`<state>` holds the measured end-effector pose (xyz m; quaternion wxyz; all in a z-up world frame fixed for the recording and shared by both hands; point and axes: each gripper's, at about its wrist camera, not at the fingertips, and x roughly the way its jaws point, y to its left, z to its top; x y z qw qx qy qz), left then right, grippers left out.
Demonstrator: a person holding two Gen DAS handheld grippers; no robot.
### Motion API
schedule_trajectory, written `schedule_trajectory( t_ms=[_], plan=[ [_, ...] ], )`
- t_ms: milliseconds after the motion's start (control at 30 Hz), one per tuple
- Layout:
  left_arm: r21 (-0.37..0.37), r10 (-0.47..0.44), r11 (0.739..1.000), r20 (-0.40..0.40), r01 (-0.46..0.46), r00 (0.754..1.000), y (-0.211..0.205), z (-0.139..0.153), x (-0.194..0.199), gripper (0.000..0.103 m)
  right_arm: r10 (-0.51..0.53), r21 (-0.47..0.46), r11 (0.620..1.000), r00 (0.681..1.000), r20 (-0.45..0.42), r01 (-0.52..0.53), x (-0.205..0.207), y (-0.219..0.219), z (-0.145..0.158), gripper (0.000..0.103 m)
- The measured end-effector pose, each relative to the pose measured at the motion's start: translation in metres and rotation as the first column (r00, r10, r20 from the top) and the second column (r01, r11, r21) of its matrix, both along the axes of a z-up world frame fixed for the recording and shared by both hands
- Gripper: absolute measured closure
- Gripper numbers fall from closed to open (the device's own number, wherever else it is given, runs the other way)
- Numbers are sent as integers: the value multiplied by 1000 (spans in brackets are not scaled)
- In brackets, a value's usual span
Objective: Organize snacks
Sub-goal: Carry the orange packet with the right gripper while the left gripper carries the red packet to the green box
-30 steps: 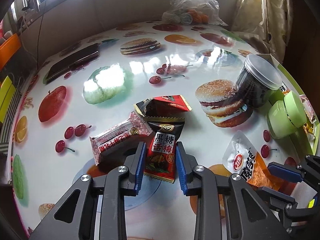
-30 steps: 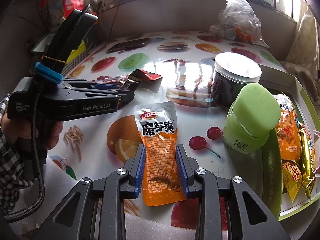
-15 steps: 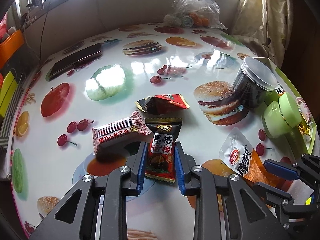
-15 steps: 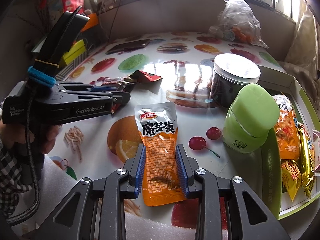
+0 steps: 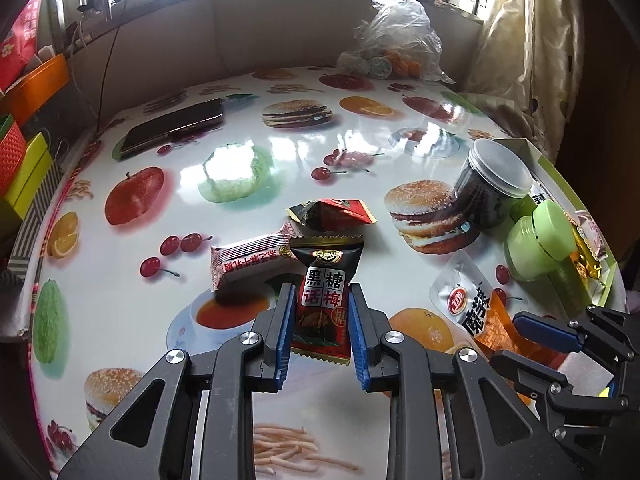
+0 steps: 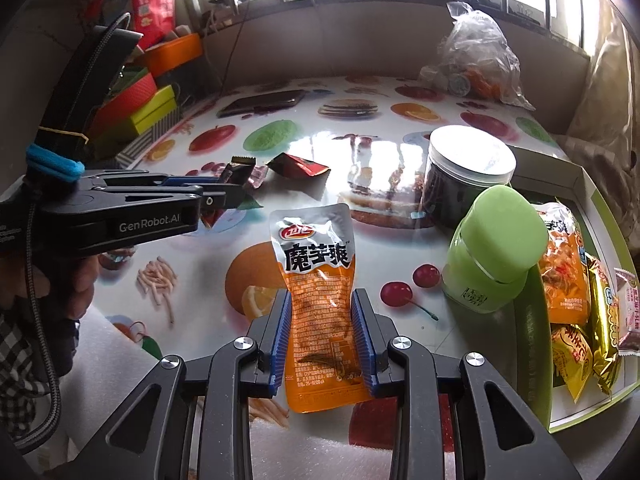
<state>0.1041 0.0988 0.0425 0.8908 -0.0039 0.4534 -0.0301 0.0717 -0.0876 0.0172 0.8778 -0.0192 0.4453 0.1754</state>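
While the left gripper (image 5: 318,322) has its jaws clamped on the dark plum candy pack (image 5: 325,304) just off the worktop (image 5: 248,80), the right gripper (image 6: 323,334) grips the orange pouch (image 6: 318,300) beside the green jar (image 6: 494,256) and snack tray (image 6: 532,364)

Dark candy packet (image 5: 325,300) reads 黑糖话梅 — orange pouch (image 6: 320,304) reads 魔芋爽, red oval logo above too small to read. Left gripper (image 6: 224,196) side marked GenRobot.AI.
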Motion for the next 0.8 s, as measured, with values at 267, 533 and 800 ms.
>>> schedule_trajectory(
  t_ms=[267, 533, 800],
  plan=[
    [-7, 23, 1000, 32, -23, 999, 5, 14, -14, 77, 2, 2, 1000, 999, 37, -2, -6, 2, 9, 74],
    [-17, 27, 1000, 75, -25, 997, 0, 32, -25, 77, 4, 13, 1000, 995, 100, -5, -9, -1, 25, 74],
    [-18, 14, 1000, 92, -12, 996, -13, 44, -30, 77, -20, 22, 1000, 990, 139, 17, -11, -12, 41, 74]
  ],
)
